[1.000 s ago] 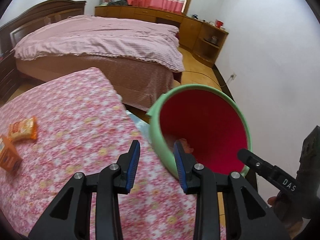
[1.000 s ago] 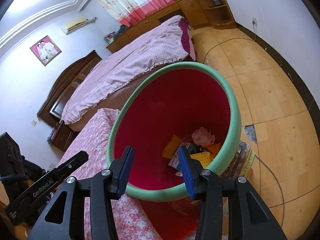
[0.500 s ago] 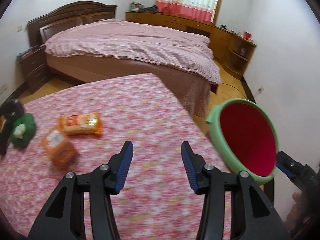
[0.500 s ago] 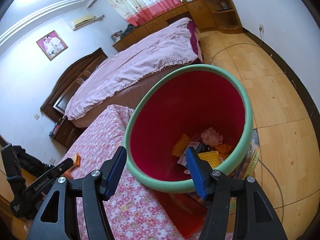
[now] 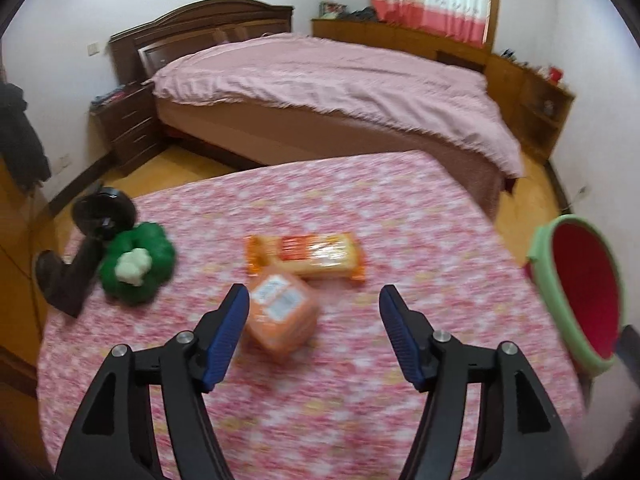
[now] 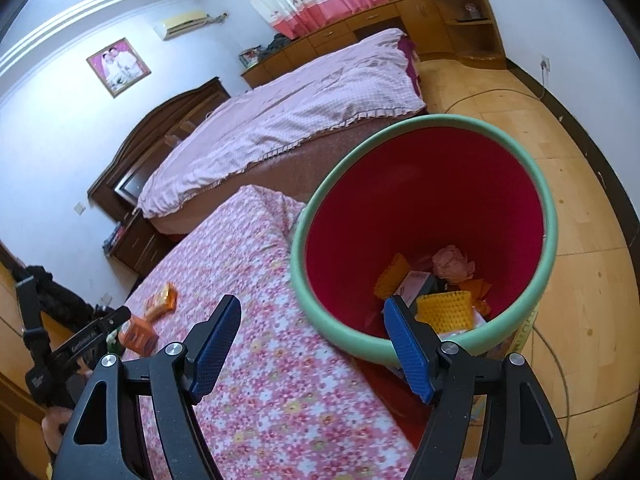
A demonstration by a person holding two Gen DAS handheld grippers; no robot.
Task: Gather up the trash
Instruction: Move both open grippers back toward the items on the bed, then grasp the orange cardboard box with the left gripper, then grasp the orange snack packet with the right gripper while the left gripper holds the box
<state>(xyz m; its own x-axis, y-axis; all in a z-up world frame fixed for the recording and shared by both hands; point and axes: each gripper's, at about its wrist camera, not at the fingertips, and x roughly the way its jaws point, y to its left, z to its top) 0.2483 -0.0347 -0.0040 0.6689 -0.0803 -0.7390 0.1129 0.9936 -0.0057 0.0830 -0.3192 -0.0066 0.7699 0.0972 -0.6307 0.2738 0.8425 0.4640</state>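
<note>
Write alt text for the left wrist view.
The open left hand-held gripper hovers over a pink floral table, empty, aimed at an orange carton. Beyond it lie an orange snack packet and a green toy; a red bin stands at the right edge.

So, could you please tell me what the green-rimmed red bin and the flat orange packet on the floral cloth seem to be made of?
The green-rimmed red bin looks like moulded plastic: smooth, even colour, a soft sheen on its rolled rim. The flat orange packet seems to be glossy plastic film, given the bright glare and crimped ends, though blur leaves that open. The floral cloth looks like matte woven fabric.
</note>
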